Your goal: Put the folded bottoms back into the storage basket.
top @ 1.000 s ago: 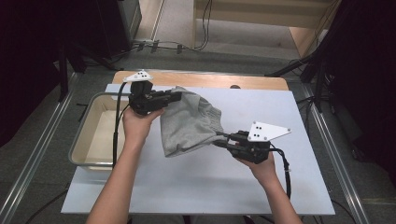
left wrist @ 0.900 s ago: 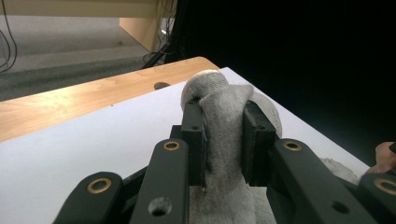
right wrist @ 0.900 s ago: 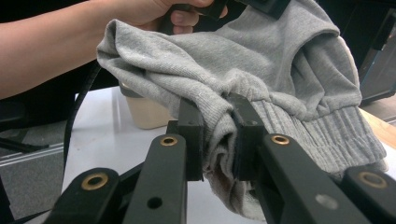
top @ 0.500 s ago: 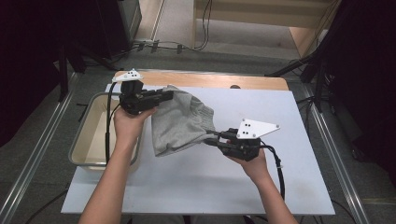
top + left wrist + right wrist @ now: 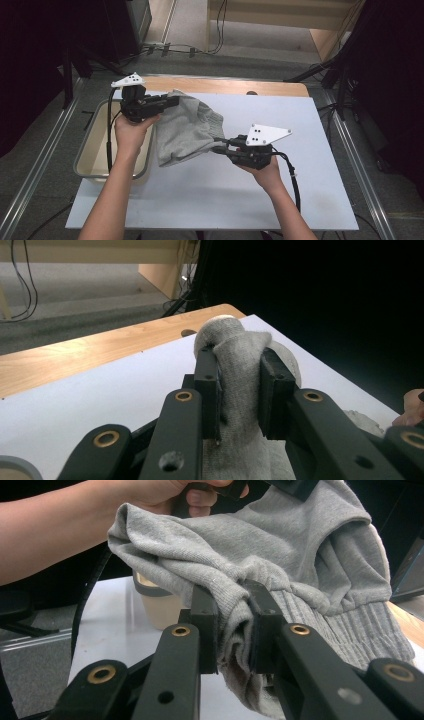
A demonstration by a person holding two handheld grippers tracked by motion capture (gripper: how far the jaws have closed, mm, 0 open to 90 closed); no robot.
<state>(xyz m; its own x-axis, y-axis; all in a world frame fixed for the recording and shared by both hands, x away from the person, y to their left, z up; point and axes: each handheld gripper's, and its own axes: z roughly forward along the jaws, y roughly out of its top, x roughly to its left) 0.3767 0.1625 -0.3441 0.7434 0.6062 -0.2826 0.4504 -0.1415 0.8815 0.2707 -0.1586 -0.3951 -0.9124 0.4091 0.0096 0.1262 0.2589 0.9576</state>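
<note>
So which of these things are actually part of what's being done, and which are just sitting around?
In use:
grey garment
left hand-held gripper, clamped on it
right hand-held gripper, clamped on it

Lying about:
beige tub
white table
floor cables

Right hand-held gripper (image 5: 234,625) clamped on grey sweater (image 5: 280,555), left hand (image 5: 172,495) behind, beige tub (image 5: 152,607)

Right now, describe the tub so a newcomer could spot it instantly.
Start at the white table and go to its left edge. There sits a shallow cream tub with a grey rim, beneath the left forearm. Unlike the soft grey garment beside it, it is rigid and rectangular.
</note>
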